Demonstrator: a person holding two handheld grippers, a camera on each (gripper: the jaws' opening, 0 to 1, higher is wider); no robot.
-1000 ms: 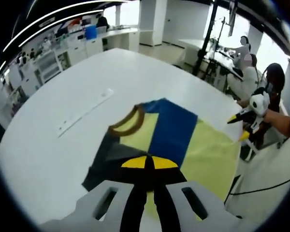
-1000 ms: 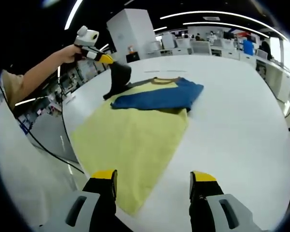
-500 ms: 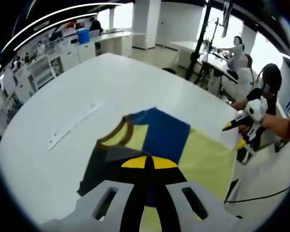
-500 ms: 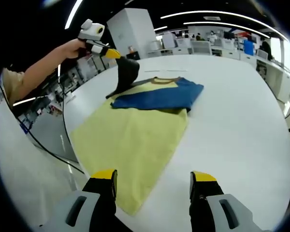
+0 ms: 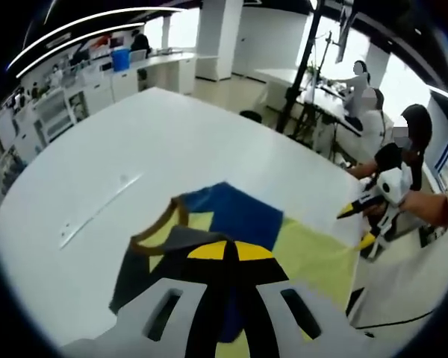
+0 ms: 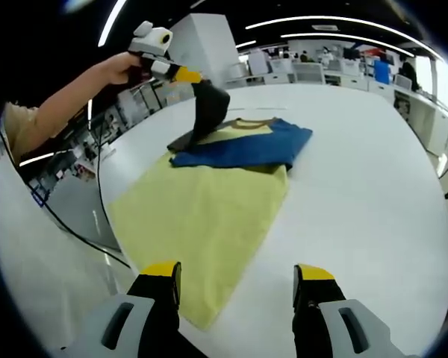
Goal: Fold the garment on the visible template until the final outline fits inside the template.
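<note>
Mid-fold | left gripper [image 6: 185, 74] jaws pinching dark grey sleeve [image 6: 207, 110] of yellow-and-blue T-shirt [image 6: 209, 201], lifted | right gripper [image 6: 237, 277] jaws apart, empty, hem just ahead | blue sleeve [image 6: 246, 148] folded; body folds left.

Garment [image 6: 209, 198]: soft matt cloth, yellow, blue and dark grey panels. Counter [image 6: 373, 171]: smooth white, faint sheen. Fingers [image 6: 163, 273]: matt plastic, yellow-tipped.
</note>
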